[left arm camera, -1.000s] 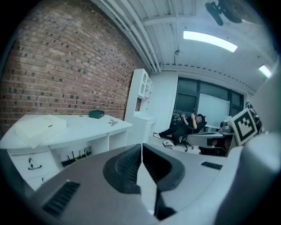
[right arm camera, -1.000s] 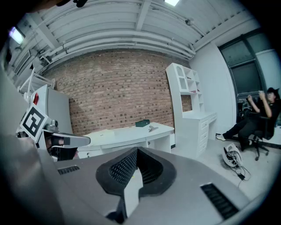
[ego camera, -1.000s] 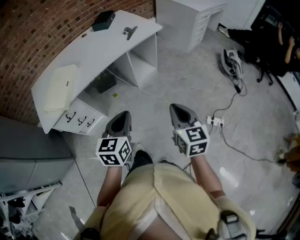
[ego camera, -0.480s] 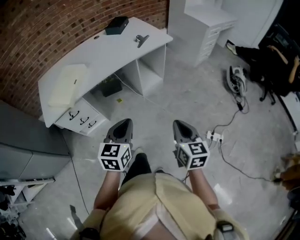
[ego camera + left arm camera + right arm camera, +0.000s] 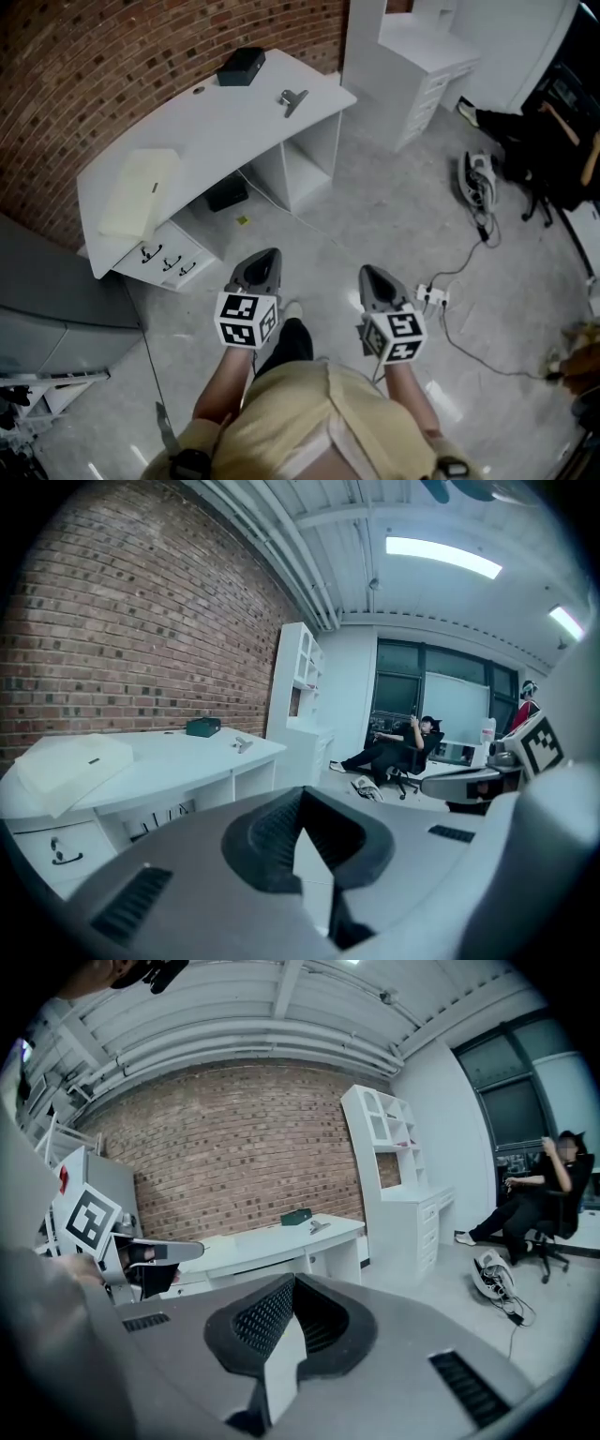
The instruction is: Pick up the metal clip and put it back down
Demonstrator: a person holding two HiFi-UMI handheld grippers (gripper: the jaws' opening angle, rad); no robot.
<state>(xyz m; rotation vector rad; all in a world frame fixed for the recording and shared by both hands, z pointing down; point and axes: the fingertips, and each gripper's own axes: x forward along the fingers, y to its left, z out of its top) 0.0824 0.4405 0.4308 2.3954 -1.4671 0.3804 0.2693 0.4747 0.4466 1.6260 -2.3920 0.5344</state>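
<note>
Metal clip lies near the right-hand end of the white counter, well apart from left gripper and right gripper, both jaws clenched empty; arriving unopened risks nudging it over the edge.

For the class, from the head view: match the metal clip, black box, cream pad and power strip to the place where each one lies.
Things:
1 metal clip
2 black box
3 cream pad
4 power strip

Places:
A on the floor
B left end of the white desk
C on the desk, close to the brick wall
D on the desk, nearest its right end

Pairs: 1-D, 2-C, 3-B, 4-A
</note>
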